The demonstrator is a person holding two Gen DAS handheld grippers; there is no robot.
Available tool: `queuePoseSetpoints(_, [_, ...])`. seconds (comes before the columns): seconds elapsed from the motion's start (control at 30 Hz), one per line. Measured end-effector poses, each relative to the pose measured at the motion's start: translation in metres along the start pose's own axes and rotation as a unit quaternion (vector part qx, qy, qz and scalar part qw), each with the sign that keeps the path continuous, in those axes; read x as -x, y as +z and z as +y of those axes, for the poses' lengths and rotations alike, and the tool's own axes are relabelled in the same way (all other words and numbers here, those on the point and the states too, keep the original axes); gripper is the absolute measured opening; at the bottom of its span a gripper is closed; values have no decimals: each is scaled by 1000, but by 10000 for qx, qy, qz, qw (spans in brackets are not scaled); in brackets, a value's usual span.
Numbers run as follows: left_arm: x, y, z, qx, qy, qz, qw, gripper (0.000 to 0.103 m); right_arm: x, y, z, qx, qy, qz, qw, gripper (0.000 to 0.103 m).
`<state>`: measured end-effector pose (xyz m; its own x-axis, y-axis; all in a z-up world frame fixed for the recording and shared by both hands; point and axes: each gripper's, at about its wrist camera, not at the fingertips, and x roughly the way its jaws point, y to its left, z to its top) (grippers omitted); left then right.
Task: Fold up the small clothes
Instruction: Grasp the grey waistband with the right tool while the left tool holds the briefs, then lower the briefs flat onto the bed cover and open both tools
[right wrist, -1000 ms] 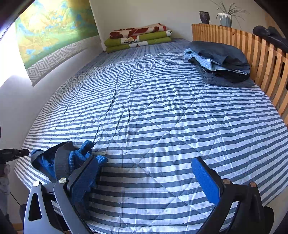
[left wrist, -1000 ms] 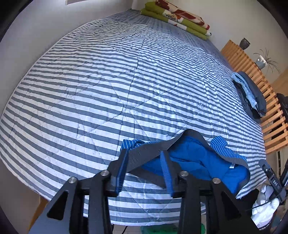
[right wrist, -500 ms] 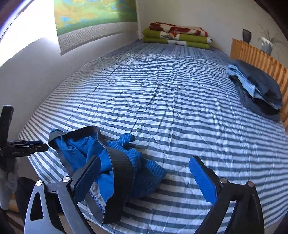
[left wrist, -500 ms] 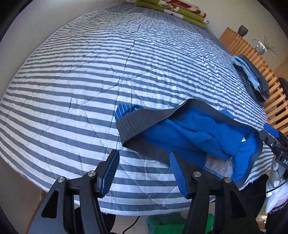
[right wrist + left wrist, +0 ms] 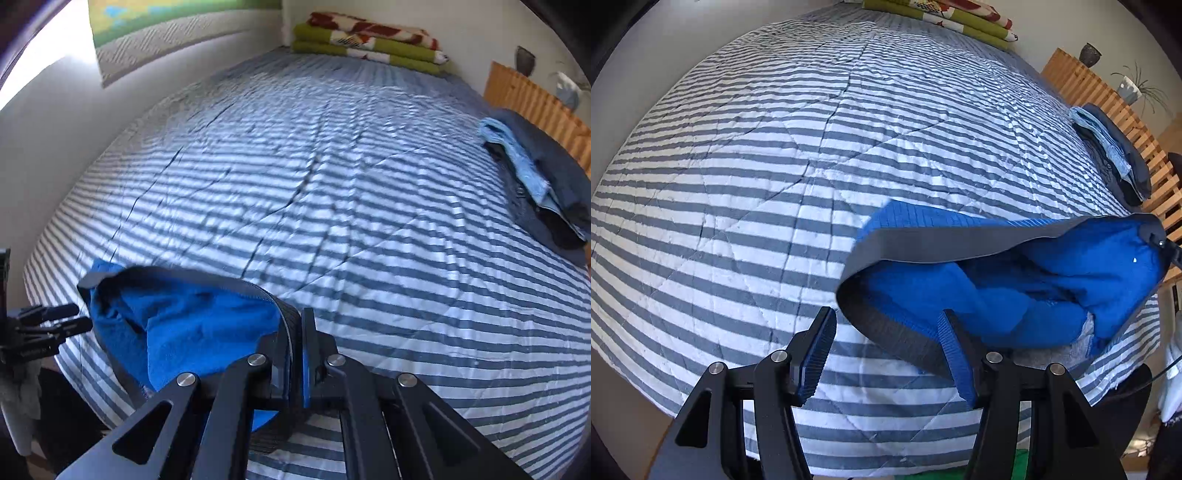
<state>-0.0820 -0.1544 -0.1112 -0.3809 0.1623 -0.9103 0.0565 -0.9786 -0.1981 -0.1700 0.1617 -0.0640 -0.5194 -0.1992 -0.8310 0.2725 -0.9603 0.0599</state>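
Between both hand-held grippers — blue underwear stretched sideways, waistband open.

A home bedroom, seen from the foot of a wide bed covered by a quilted blue-and-white striped spread. Folded green and red blankets lie against the far wall, with a stack of folded dark and light-blue clothes along the bed's right edge. A slatted wooden rail carries a potted plant and a dark vase, and a colourful wall hanging is on the left wall.

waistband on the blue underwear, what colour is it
Dark grey waistband, clearest in the left wrist view.
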Motion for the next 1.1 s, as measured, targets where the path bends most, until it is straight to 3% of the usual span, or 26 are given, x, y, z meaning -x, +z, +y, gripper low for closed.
queuePoseSetpoints(0.13, [-6,14,-36,-316,-147,-28,9994,61,29,-7,-50,-659,-151,-294,9973,4])
queuePoseSetpoints(0.3, [-9,20,-64,-626,-62,-70,9980,61,21,-30,-67,-593,-259,-5,9979,4])
queuePoseSetpoints(0.6, [-7,33,-21,-307,144,-94,9994,58,6,-49,-66,-499,-297,118,9982,4])
queuePoseSetpoints(0.7, [-20,36,-26,-490,7,74,9988,42,6,-48,-64,-497,-277,104,9983,4])
queuePoseSetpoints(0.73, [-27,37,-30,-580,-2,140,9982,20,6,-47,-64,-493,-289,89,9983,4])
queuePoseSetpoints(0.77, [-33,37,-35,-683,62,213,9974,5,6,-47,-64,-492,-297,77,9983,4])
queuePoseSetpoints(0.83, [-36,36,-41,-714,196,173,9971,2,7,-46,-64,-510,-327,68,9981,4])
queuePoseSetpoints(0.93, [-5,44,-42,-533,-43,-181,9984,2,20,-42,-66,-537,-379,-60,9978,4])
queuePoseSetpoints(1.1, [120,63,-57,-714,-215,-1373,9877,2,93,-18,-73,-759,-429,-950,9917,4])
